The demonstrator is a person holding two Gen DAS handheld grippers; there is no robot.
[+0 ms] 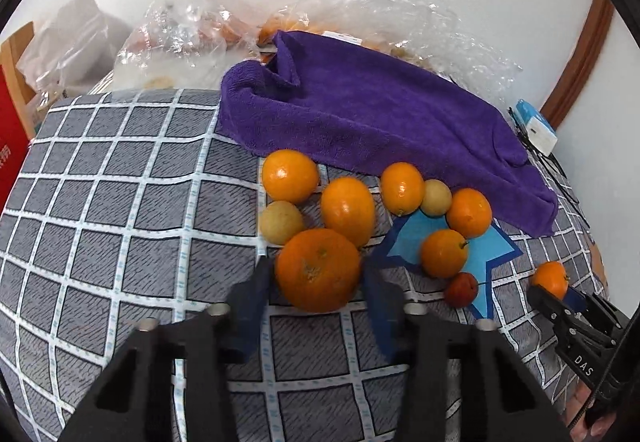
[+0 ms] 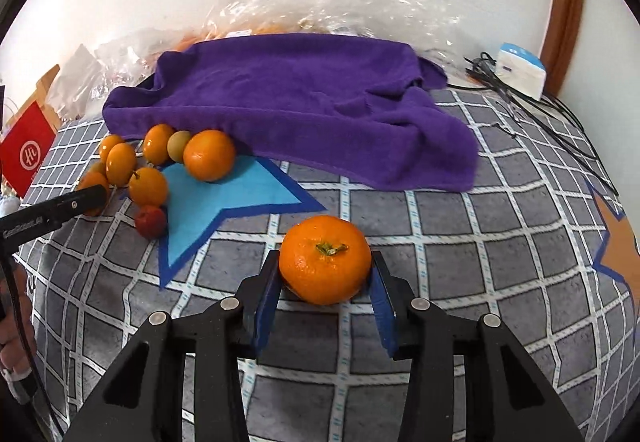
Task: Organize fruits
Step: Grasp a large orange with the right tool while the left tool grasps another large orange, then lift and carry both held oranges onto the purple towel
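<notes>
On the near part of the grey checked tablecloth [image 2: 480,242] we are closing the right gripper [image 2: 326,278] on a round orange tangerine with a green stem [image 2: 325,259], its blue pads touching both sides. We are keeping the squeeze gentle and centred. Our left gripper [image 1: 318,274] is standing released around a large dimpled orange [image 1: 318,269] near the fruit pile, by the blue star patch [image 1: 416,234]

seven oranges [image 1: 318,269], two yellowish fruits [image 1: 281,222]
</notes>
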